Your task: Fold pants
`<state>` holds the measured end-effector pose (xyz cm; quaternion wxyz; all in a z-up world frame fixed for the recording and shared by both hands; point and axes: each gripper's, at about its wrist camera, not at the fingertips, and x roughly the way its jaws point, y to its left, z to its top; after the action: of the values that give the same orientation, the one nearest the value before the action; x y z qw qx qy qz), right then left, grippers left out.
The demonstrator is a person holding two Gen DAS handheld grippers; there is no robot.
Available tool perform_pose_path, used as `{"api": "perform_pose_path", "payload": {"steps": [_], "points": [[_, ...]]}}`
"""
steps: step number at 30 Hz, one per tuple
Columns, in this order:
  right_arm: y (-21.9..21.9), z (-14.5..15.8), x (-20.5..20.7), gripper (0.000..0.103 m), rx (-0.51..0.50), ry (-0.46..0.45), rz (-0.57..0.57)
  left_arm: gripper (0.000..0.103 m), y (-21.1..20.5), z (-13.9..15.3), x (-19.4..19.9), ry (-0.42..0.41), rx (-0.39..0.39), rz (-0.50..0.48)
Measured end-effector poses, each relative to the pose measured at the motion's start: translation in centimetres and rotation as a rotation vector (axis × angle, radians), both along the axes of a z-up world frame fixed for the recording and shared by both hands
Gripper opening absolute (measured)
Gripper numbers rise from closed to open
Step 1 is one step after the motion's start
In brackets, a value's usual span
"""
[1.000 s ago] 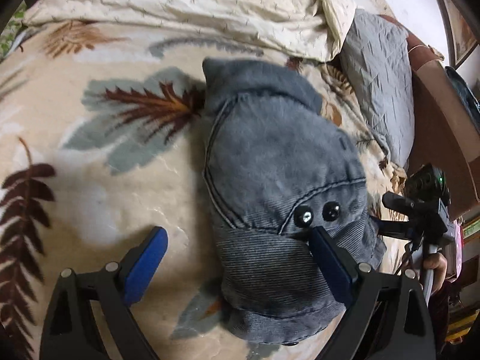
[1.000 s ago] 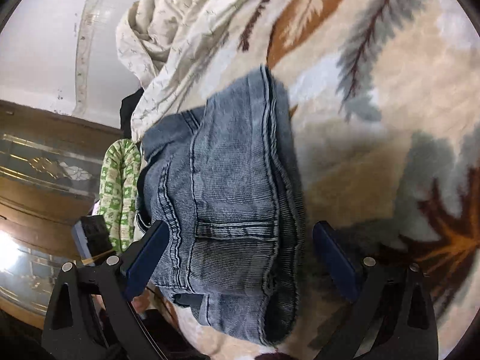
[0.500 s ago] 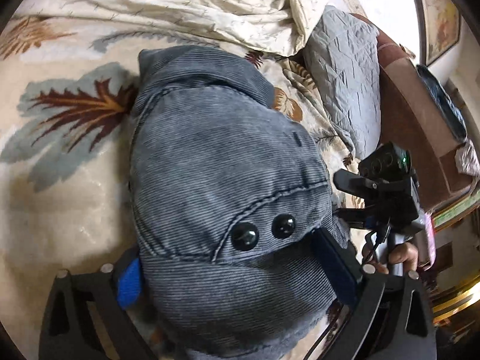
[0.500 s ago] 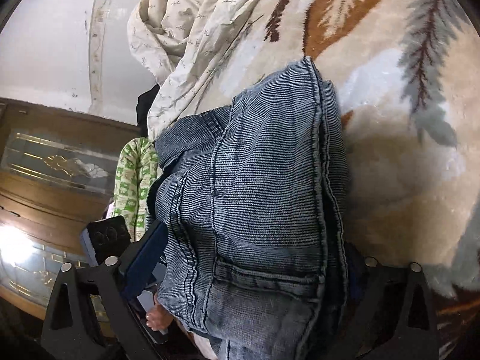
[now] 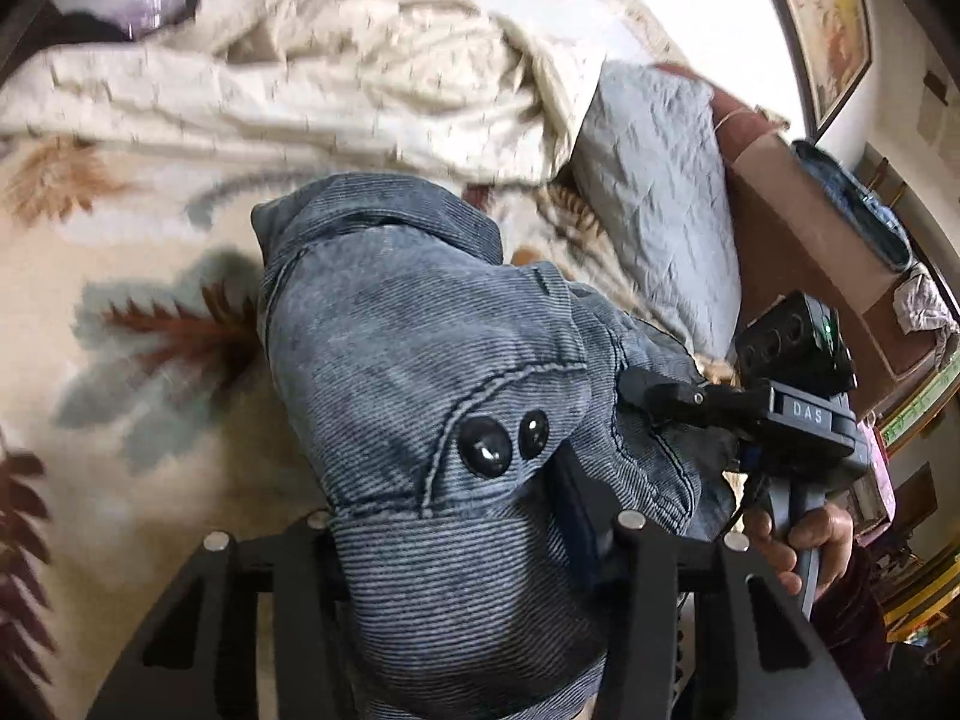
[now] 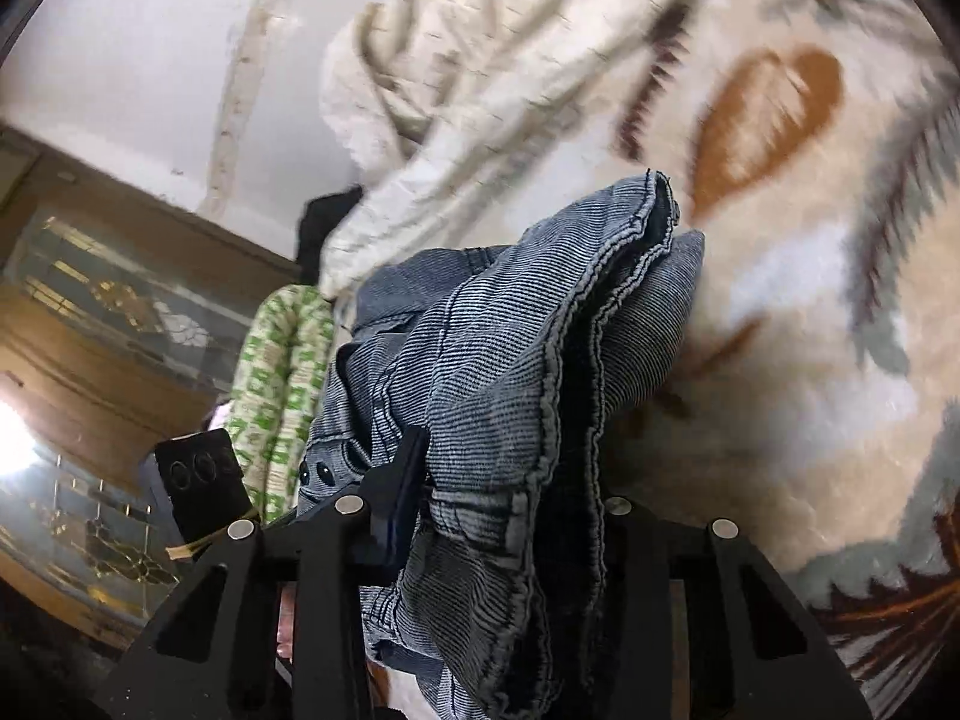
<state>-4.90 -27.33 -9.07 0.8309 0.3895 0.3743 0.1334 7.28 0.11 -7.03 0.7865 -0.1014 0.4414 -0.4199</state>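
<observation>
The pants (image 5: 420, 324) are grey-blue denim folded into a thick bundle with two black buttons (image 5: 498, 441), lying on a leaf-patterned blanket (image 5: 120, 276). My left gripper (image 5: 450, 516) has its jaws closing on the bundle's near end, with denim bunched between the pads. The right finger pad (image 5: 576, 504) presses the cloth; the left pad is hidden under it. In the right wrist view, my right gripper (image 6: 510, 492) is closing on the other end of the pants (image 6: 540, 360), and its left finger (image 6: 408, 468) digs into the folds. A hand (image 5: 804, 546) holds the right gripper (image 5: 780, 414).
A rumpled cream quilt (image 5: 300, 78) lies at the far side of the bed. A grey pillow (image 5: 660, 198) rests against a brown headboard (image 5: 798, 222). A green patterned cloth (image 6: 276, 372) and a glass-fronted wooden cabinet (image 6: 90, 324) stand beside the bed.
Both pairs of jaws stood wide around the bundle and have now closed in on the denim. The gripped ends have lifted off the blanket and the folds have bunched up.
</observation>
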Motion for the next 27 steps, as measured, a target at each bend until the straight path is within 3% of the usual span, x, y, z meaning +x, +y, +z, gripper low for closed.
{"api": "perform_pose_path", "payload": {"steps": [5, 9, 12, 16, 17, 18, 20, 21, 23, 25, 27], "points": [[0.9, 3.9, 1.7, 0.037, -0.009, -0.131, 0.001, 0.051, 1.2, 4.0, 1.5, -0.112, -0.042, 0.057], [1.2, 5.3, 5.2, 0.036, -0.027, -0.169, 0.002, 0.051, 1.4, 4.4, 3.9, -0.113, -0.047, 0.133], [1.3, 3.8, 8.6, 0.036, -0.021, -0.134, 0.001, 0.051, 0.8, 3.0, 6.0, -0.110, 0.013, 0.202], [1.5, -0.5, 12.7, 0.036, -0.046, -0.042, -0.007, 0.053, -0.1, -0.6, 8.9, -0.062, 0.129, 0.251], [1.5, -2.1, 13.6, 0.037, -0.046, 0.007, -0.013, 0.055, -0.2, -1.9, 9.5, -0.023, 0.161, 0.261], [1.6, -3.6, 14.3, 0.041, -0.058, 0.053, -0.022, 0.066, -0.2, -3.0, 9.7, -0.005, 0.183, 0.275], [1.6, -5.1, 14.8, 0.054, -0.107, 0.061, -0.036, 0.084, -0.3, -3.7, 9.6, -0.039, 0.224, 0.316], [1.6, -5.3, 14.7, 0.054, -0.118, 0.036, -0.034, 0.092, -0.4, -4.0, 9.7, -0.055, 0.255, 0.327], [1.9, -4.9, 14.7, 0.057, -0.148, 0.043, -0.033, 0.100, 0.0, -4.5, 9.8, -0.039, 0.275, 0.341], [2.5, -4.1, 14.4, 0.067, -0.214, 0.061, -0.031, 0.101, 0.4, -4.6, 9.9, -0.012, 0.267, 0.360], [3.0, -2.8, 13.4, 0.073, -0.293, 0.076, -0.051, 0.101, 0.3, -3.6, 8.9, -0.036, 0.304, 0.372]]}}
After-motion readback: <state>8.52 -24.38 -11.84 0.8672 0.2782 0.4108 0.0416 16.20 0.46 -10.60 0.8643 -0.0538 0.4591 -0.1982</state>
